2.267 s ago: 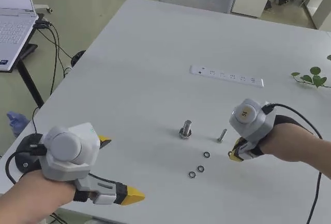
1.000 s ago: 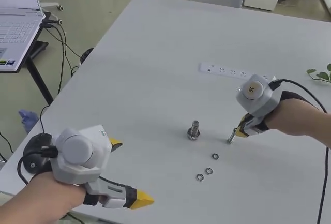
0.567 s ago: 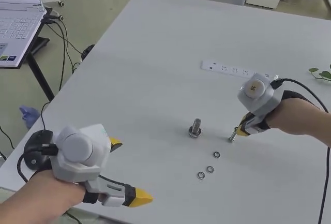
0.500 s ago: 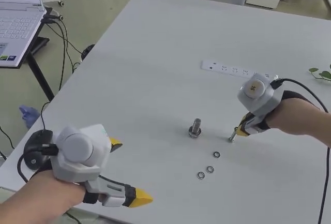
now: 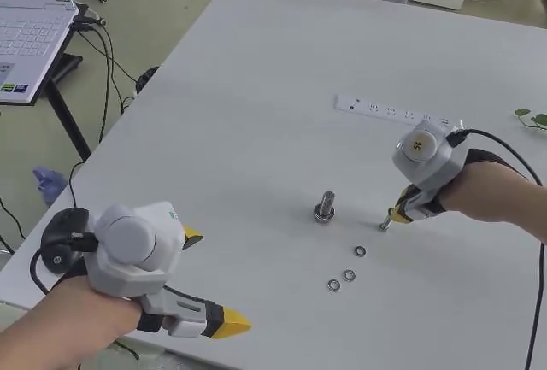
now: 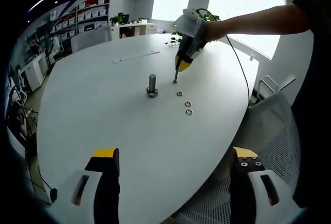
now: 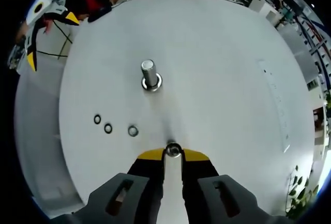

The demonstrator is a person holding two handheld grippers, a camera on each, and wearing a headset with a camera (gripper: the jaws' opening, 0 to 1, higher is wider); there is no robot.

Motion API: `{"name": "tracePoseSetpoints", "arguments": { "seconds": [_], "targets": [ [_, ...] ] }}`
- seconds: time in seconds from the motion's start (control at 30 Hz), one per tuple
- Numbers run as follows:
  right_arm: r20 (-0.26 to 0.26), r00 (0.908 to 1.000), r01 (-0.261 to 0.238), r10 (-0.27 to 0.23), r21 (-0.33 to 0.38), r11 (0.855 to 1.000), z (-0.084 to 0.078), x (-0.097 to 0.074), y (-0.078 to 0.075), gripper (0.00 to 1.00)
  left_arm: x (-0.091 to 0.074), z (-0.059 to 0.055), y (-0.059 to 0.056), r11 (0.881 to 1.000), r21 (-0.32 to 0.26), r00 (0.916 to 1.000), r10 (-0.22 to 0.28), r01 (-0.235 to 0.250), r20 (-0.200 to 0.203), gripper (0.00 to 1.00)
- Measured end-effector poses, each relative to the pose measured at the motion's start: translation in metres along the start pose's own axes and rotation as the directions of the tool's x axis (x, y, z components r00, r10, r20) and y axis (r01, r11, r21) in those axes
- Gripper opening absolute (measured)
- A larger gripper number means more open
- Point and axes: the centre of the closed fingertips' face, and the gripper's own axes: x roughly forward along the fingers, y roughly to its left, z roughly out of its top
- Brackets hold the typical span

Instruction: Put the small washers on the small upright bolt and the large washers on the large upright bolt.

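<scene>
**A:** What have you got?
**B:** A white desk [image 5: 256, 88]. My left gripper [image 5: 215, 281] hangs wide open and empty over its near edge. My right gripper [image 7: 173, 154] is pinched nearly closed.
**A:** On what?
**B:** The large bolt [image 5: 325, 207] stands free. The small bolt [image 5: 385, 224] beside it is clamped by its top. Three washers [image 5: 349, 275] lie loose nearby.

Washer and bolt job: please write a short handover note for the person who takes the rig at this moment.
Left gripper: open, empty, near the table's front edge.
Right gripper: jaws closed on the top of the small bolt; I cannot tell whether a washer is between them.
Large bolt: upright, left of the small bolt in the head view.
Three washers: loose on the table, in front of the bolts.
Done: no washer clearly on a bolt.
Left: sort all three loose washers.
</scene>
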Motion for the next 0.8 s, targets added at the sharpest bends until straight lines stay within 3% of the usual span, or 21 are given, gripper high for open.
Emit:
{"name": "tracePoseSetpoints", "arguments": {
  "seconds": [0.8],
  "targets": [
    [-0.027,0.9996,-0.003,0.003,0.000,1.000,-0.005,0.027,-0.002,0.12,-0.001,-0.011,0.008,0.999,-0.037,0.9997,0.011,-0.012,-0.021,0.87]
  ]
}}
